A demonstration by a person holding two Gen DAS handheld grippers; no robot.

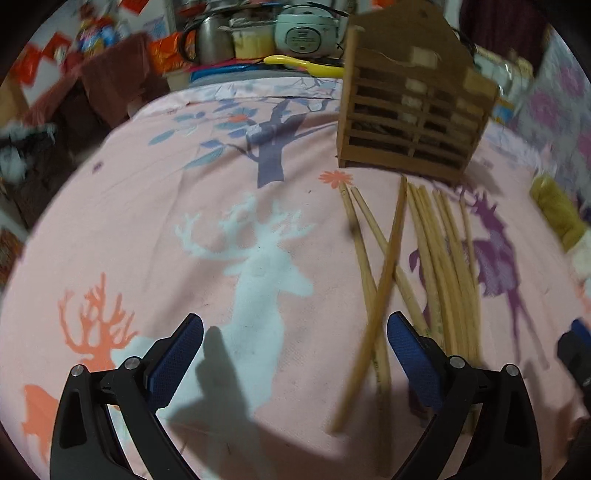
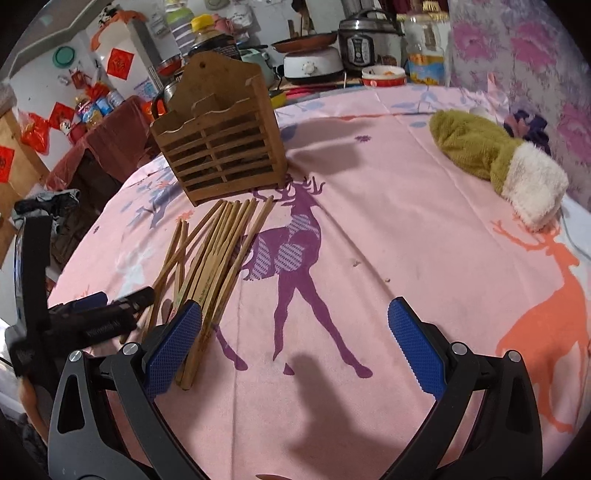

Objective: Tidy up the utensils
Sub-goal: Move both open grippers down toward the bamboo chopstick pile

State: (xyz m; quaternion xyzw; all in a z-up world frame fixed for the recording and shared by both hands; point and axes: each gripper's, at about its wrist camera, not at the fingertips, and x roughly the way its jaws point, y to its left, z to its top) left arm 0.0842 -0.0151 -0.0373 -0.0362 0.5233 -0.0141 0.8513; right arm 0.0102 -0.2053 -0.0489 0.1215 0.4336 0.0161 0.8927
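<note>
Several wooden chopsticks (image 1: 439, 266) lie in a loose bundle on the pink deer-print cloth (image 1: 184, 206), in front of a slatted wooden holder (image 1: 410, 110). One chopstick (image 1: 380, 306) lies crossed over two others. My left gripper (image 1: 295, 354) is open and empty, its right finger beside the crossed chopstick's near end. In the right wrist view the chopsticks (image 2: 218, 251) lie left of centre below the holder (image 2: 221, 147). My right gripper (image 2: 295, 347) is open and empty above the cloth (image 2: 406, 240), to the right of the bundle. The left gripper (image 2: 92, 321) shows at the left edge.
A green and white plush item (image 2: 498, 162) lies at the right on the cloth. Behind the table stand a rice cooker (image 1: 306, 29), a pressure cooker (image 2: 369, 40), pots, jars and a yellow ladle (image 1: 303, 64). A dark red covered stand (image 2: 107, 144) is at the left.
</note>
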